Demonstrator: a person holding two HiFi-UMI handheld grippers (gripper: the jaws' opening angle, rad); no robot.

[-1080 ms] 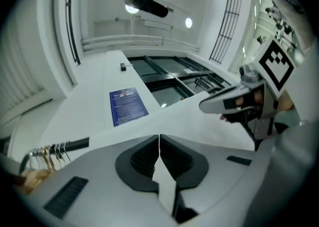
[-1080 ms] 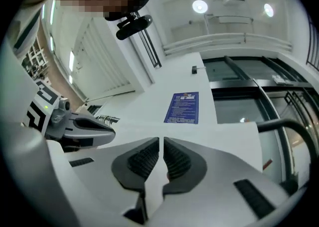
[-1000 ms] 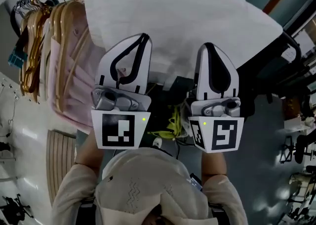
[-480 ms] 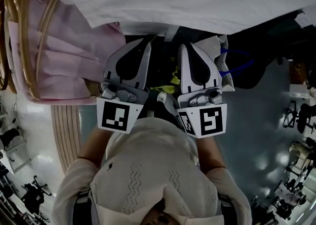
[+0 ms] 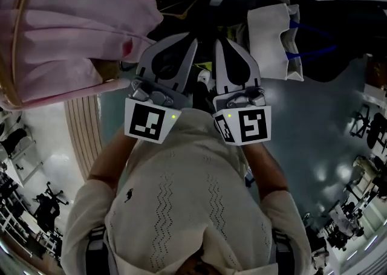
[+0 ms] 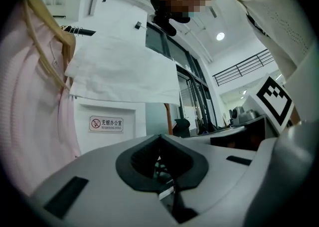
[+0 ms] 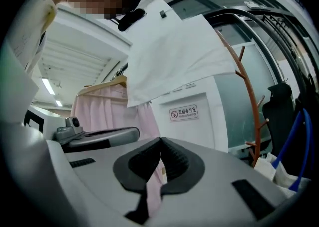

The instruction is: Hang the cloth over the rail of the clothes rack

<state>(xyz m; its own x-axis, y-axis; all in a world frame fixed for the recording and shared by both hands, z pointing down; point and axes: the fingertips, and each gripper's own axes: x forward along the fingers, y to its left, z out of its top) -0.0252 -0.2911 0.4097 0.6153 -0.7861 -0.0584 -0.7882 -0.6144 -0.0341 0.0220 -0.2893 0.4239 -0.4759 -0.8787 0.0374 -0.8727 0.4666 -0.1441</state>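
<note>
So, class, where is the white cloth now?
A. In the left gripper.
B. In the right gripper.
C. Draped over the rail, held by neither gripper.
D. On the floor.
C: the white cloth hangs over the rail, and the left gripper and right gripper are both shut on nothing.

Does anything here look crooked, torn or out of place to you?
Nothing stands out. The white cloth hangs smoothly over the rail beside the pink clothes, no tear or stain showing. The left gripper and right gripper are shut and empty.
</note>
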